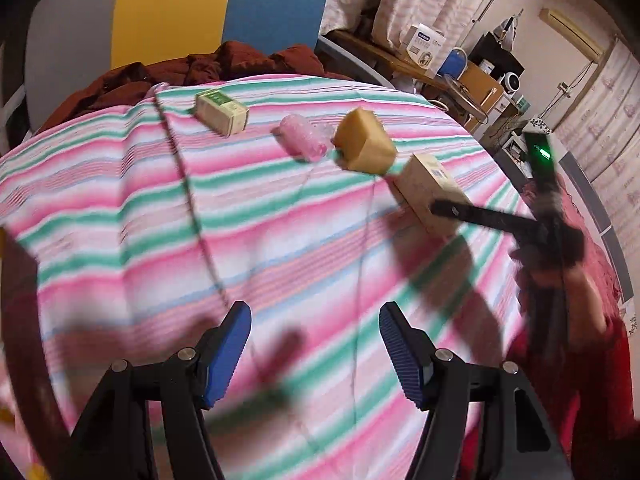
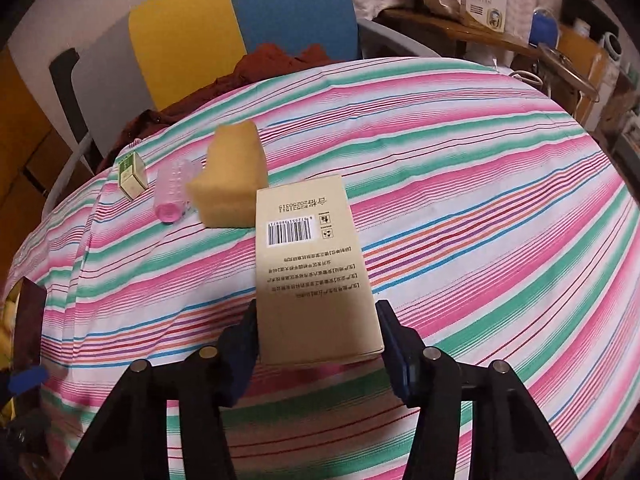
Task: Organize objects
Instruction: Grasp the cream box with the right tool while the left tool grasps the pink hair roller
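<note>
Right tool (image 2: 316, 336): its blue pads sit tight against both long sides of the tan box (image 2: 312, 264), near the box's close end, grasping it.
Tan box: a flat cardboard carton, plain kraft tan, lying on the striped cloth (image 2: 480, 208) with its printed back up: a black barcode on a white patch, two small square symbols beside it, and lines of small dark print (too fine to read). Its far end lies just beside the sponge (image 2: 234, 180); whether they touch cannot be told. In the left wrist view the same box (image 1: 426, 196) shows a blue mark on its upper face, with a black finger (image 1: 480, 216) of the right tool laid along its side.
Left tool (image 1: 316, 344): released, jaws wide apart with nothing between the ribbed blue pads, held over bare cloth well short of the objects.
Striped cloth: pink, green and white bands with thin blue and red lines, covering the desk.
Sponge: a thick yellow-tan block with a notched corner and a rough surface.
Pink bottle (image 2: 174, 192): a small clear-pink plastic container on its side, just left of the sponge.
Green-and-cream box (image 2: 132, 176): a small carton, farthest left of the row, near the cloth's far edge.
Behind the desk: a crumpled dark red fabric (image 2: 288, 60).
</note>
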